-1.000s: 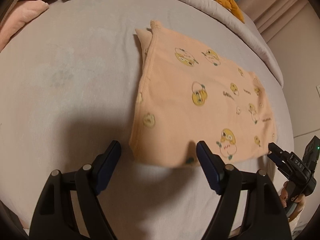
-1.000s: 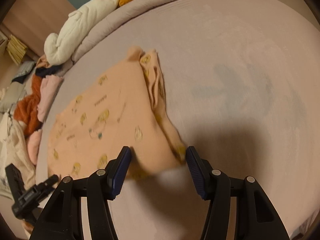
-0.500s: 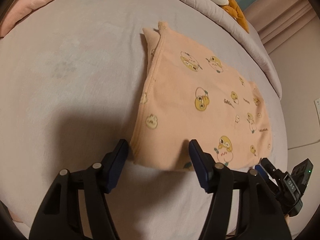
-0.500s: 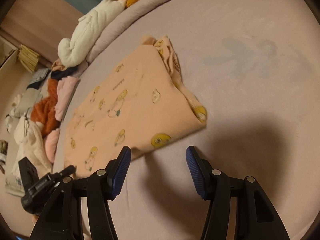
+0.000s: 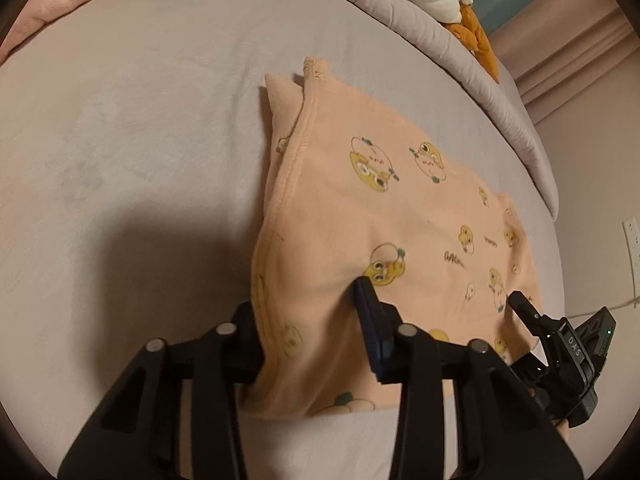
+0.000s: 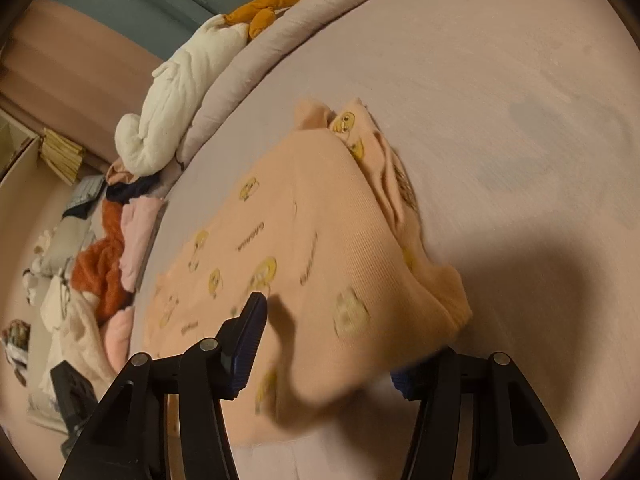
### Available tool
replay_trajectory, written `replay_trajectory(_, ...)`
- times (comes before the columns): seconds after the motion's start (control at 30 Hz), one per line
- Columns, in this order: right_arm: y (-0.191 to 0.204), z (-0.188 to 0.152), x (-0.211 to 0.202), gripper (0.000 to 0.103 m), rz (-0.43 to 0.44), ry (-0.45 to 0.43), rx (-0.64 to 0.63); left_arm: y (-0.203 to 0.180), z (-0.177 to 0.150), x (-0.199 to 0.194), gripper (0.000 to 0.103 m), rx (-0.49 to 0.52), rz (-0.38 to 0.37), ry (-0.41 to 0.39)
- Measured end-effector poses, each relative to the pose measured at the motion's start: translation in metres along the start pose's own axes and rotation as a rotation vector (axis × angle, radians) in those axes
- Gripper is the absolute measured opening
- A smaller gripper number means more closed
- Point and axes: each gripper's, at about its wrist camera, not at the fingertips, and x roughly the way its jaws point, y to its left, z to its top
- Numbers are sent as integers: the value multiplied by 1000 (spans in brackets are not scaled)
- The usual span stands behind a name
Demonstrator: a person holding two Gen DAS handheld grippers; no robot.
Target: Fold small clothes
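Both grippers have pushed forward onto the near hem of the peach cotton baby garment printed with yellow cartoon chicks (image 5: 372,216), which a second ago lay just ahead of their fingers. It lies flat and already folded once, on the pale grey bedsheet (image 5: 140,128), toward the bed's right side in the left wrist view, its doubled edge pointing to the rolled grey duvet (image 5: 440,40) at the far edge.

In that view the left gripper (image 5: 310,312) straddles the garment's near left corner: cloth bunches between its fingers and its jaws are closing, the pads not yet plainly pressing. The right gripper (image 6: 340,344) stands about half open over the opposite near corner, with cloth draped between its fingers and hiding the right one; no pinch shows.

The step looks like seizing both near corners for the next fold. To do it well, each pad should bite through every layer at the hem, not just the top one, and the right should close before either lifts. Then carry both corners level toward the far edge so the fold lands square; an uneven lift would skew it.
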Motion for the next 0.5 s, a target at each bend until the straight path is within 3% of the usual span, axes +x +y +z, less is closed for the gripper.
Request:
replay_trajectory(0.17,1,12,9,57,0,-20,-12,-3,0,3,17,5,4,-8)
replay_trajectory(0.27,4,18,15,42,-28,-37,-33,-5,-3,-1,13,19,20,-17)
replay_trajectory(0.3,4,19,17,30,-45,-44,-41,-6,-3,-2,13,28,24,-19)
replay_trajectory(0.33,3,20,18,25,-47,-45,-46,-6,-4,-3,12,35,26,-25)
replay_trajectory(0.5,11,15,-1,16,-47,-67,-111,-6,-15,-16,9,40,42,-46)
